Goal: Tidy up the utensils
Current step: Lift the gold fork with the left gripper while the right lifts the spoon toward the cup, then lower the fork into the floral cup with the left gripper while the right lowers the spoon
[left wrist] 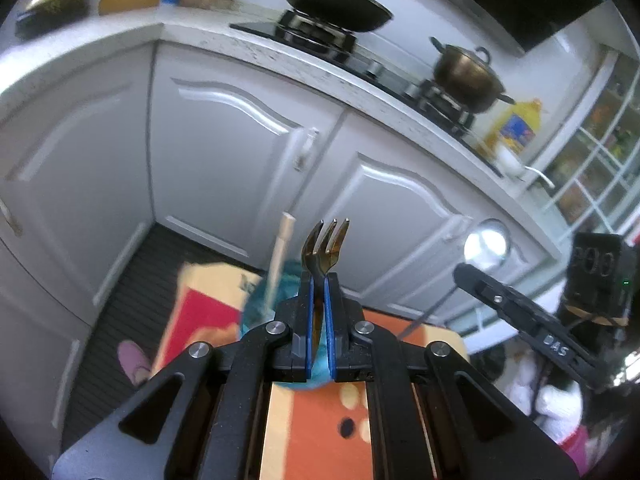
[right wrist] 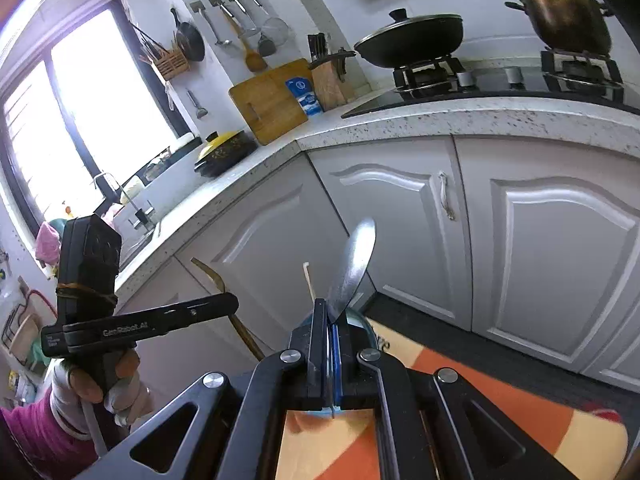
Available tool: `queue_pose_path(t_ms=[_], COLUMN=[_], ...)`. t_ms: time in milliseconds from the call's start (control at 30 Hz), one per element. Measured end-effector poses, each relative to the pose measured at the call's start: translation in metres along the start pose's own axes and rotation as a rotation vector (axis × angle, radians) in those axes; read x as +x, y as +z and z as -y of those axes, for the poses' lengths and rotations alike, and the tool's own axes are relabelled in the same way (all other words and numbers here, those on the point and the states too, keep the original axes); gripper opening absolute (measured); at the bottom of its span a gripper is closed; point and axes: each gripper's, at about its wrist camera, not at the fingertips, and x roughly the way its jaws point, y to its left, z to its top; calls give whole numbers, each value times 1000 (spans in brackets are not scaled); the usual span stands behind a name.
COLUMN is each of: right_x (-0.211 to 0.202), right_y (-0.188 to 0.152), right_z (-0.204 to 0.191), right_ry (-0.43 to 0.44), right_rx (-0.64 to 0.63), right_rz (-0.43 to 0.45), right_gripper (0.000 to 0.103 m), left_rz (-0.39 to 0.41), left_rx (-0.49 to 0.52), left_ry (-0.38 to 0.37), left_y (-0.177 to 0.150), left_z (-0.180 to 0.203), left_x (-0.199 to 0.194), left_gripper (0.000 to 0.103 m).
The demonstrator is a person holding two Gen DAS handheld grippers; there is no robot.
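My left gripper (left wrist: 319, 280) is shut on a gold fork (left wrist: 326, 246), tines pointing up and away. Just behind it a teal cup (left wrist: 260, 308) holds a pale wooden chopstick (left wrist: 280, 256). My right gripper (right wrist: 330, 312) is shut on a silver spoon (right wrist: 354, 264), bowl pointing up. The teal cup's rim (right wrist: 362, 320) and the chopstick (right wrist: 309, 284) show just past the right fingers. The right gripper's body (left wrist: 528, 324) shows at the right of the left wrist view; the left gripper's body (right wrist: 132, 326), held by a gloved hand, shows at the left of the right wrist view.
An orange patterned cloth (left wrist: 352, 420) covers the surface below both grippers. White kitchen cabinets (right wrist: 400, 232) stand close ahead under a speckled counter (right wrist: 440, 120) with a stove, a black wok (right wrist: 408, 40) and a brass pot (right wrist: 564, 16). Dark floor (left wrist: 132, 292) lies between.
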Motion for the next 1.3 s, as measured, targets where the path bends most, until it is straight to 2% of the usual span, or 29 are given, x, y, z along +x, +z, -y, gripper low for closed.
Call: queue_pose_path(t_ms=[200, 500, 733, 1300], right_x=[32, 63, 74, 95], right_y=[9, -5, -14, -36], right_z=[-4, 1, 6, 13], right_ry=[-56, -103, -111, -112], right_rx=[-49, -92, -86, -69], right_rz=[-10, -67, -97, -185], right_gripper=[2, 2, 2, 2], left_rz=[8, -18, -36, -85], left_rx=[-8, 10, 28, 23], left_ry=[49, 82, 116, 121], left_y=[7, -6, -18, -30], left_z=[-13, -15, -17, -19], left_x=[21, 49, 65, 86], left_gripper=[4, 4, 4, 4])
